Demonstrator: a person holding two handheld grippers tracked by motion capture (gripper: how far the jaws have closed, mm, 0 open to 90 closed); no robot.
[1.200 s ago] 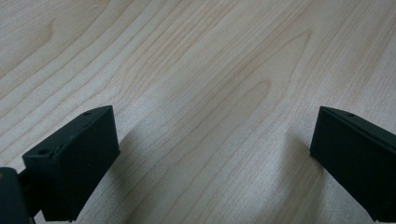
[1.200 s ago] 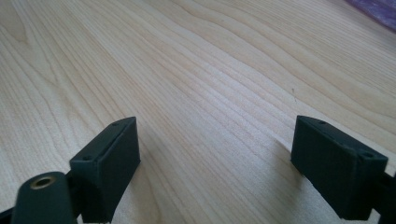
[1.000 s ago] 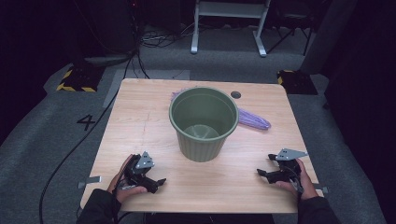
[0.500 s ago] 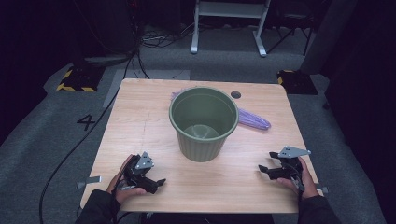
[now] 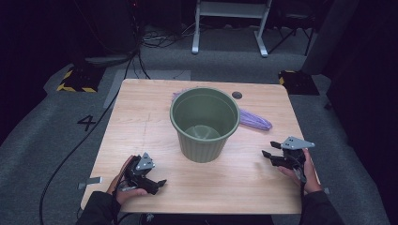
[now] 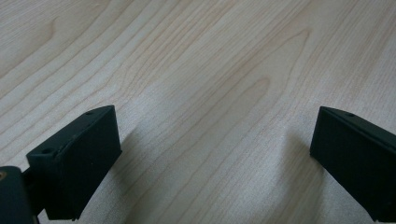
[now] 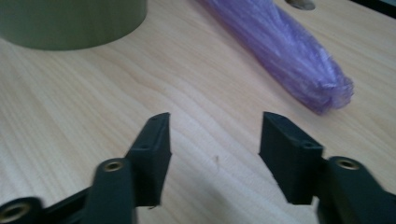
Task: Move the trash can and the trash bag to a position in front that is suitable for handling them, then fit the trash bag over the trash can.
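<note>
Near the front right corner of the table (image 5: 141,112), I am holding the right tool (image 5: 272,157) just above the wood, its tips pointing in toward the middle. Its jaws have just been closing, and they are now standing about half open with bare wood between them and nothing in their grip; the right gripper view is showing the same gap at the right tool (image 7: 215,140). My right hand (image 5: 300,171) is wrapping the body of that tool, with the grey three-cornered plate on top.

Near the front left corner I am keeping the left tool (image 5: 157,184) low over the table, tips pointing toward the right. In the left gripper view its jaws are standing wide apart over plain wood grain, gripping nothing. My left hand (image 5: 123,180) is closing around its body, and a cable is trailing off the left edge to the floor.

Ahead of the right tool, toward the far edge, a purple plastic bundle (image 5: 253,119) is lying flat on the table; it looks like a rolled bag. Its near end is sitting well apart from the right tool, and its other end is running behind the green bucket (image 5: 204,124). The bucket is standing upright at the middle of the table, open and empty as far as I am seeing, between the two tools and nearer the far edge than either.
</note>
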